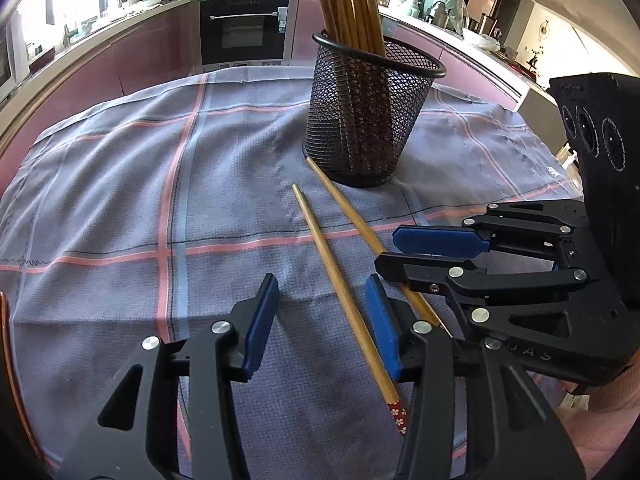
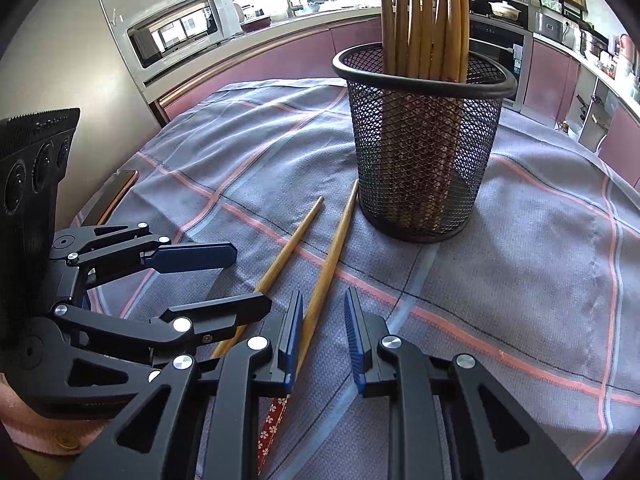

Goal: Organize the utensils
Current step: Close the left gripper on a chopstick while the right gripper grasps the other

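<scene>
Two loose chopsticks lie on the checked cloth (image 1: 120,208) covering the table. The nearer chopstick (image 1: 340,292) runs between the jaws of the left gripper (image 1: 322,322), untouched by either blue pad. The farther chopstick (image 1: 348,210) passes under the right gripper (image 1: 404,258). Beyond them stands a black mesh cup (image 1: 368,120) full of upright chopsticks (image 1: 348,4).

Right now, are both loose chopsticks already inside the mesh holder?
No, both loose chopsticks lie flat on the checked cloth in front of the black mesh holder.
</scene>
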### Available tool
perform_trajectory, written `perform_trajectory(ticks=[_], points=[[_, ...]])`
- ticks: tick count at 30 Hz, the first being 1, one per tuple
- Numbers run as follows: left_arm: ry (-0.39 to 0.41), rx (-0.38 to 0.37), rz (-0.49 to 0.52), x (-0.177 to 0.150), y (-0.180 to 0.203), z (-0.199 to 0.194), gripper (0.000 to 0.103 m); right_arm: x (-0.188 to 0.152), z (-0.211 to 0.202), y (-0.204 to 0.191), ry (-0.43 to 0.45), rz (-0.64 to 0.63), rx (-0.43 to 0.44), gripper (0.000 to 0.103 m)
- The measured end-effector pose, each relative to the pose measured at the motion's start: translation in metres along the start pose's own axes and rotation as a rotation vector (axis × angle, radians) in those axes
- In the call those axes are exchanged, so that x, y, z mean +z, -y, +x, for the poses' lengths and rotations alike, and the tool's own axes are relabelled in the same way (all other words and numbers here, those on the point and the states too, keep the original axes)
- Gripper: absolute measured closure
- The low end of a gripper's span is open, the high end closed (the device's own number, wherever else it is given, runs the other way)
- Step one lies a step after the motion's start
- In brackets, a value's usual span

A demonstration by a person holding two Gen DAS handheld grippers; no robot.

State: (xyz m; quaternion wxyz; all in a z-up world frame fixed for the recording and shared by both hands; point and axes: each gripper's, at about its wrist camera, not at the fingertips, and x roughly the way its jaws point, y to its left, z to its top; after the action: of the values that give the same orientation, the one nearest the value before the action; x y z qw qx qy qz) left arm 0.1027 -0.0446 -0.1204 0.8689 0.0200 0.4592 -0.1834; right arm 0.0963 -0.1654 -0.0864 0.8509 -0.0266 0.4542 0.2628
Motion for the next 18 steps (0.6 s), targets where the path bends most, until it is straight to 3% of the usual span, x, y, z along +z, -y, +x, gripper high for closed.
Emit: perform_trajectory(ticks=[18], points=[[0.004,0.055,0.008,0.0026,0.0057,0.0049,0.074,0.0001,0.0012,0.0026,0.005,0.009,0.004,0.089]])
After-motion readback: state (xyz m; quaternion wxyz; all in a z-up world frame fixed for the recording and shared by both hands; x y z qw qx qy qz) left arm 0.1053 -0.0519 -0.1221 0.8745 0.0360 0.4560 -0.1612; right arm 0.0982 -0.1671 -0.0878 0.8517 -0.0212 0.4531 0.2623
